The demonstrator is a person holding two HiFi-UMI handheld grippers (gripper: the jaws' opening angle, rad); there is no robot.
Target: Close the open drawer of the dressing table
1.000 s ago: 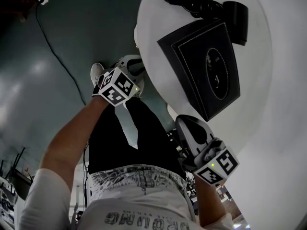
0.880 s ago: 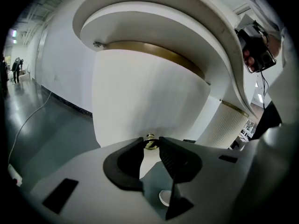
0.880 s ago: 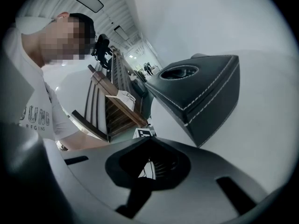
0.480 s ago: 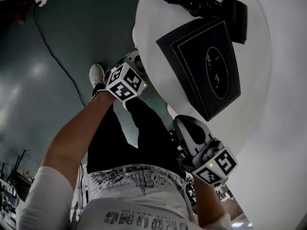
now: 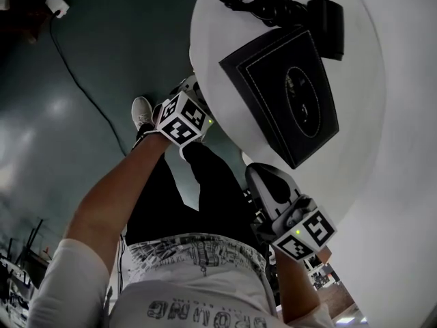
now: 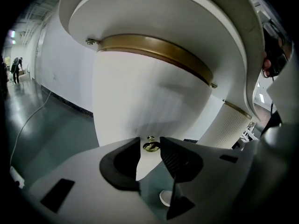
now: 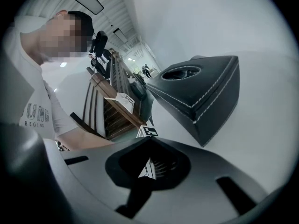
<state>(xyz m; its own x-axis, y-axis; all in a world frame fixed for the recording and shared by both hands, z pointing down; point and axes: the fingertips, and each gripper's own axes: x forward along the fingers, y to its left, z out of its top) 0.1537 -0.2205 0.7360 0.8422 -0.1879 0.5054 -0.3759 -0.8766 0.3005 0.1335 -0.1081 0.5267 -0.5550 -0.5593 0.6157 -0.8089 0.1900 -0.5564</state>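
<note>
The white round dressing table point(image 5: 382, 149) fills the right of the head view. Its rounded white front point(image 6: 145, 97) sits under a brass band point(image 6: 159, 50) and carries a small brass knob point(image 6: 150, 146). My left gripper point(image 6: 149, 150) reaches under the table's edge with the knob between its fingertips. Its jaws have just been opening, and the pads stand a little off the knob. In the head view only its marker cube point(image 5: 183, 118) shows clearly. My right gripper point(image 5: 259, 175) rests over the tabletop's near edge, shut with nothing in it point(image 7: 150, 141).
A black stitched leather box point(image 5: 283, 94) lies on the tabletop, with a black cable and adapter point(image 5: 324, 19) behind it. A thin cable point(image 5: 82, 80) runs over the grey floor. A wooden chair point(image 7: 117, 111) and a ribbed white column point(image 6: 229, 125) stand nearby.
In the head view my left gripper has edged up and right toward the table's edge. The right gripper has kept still.
</note>
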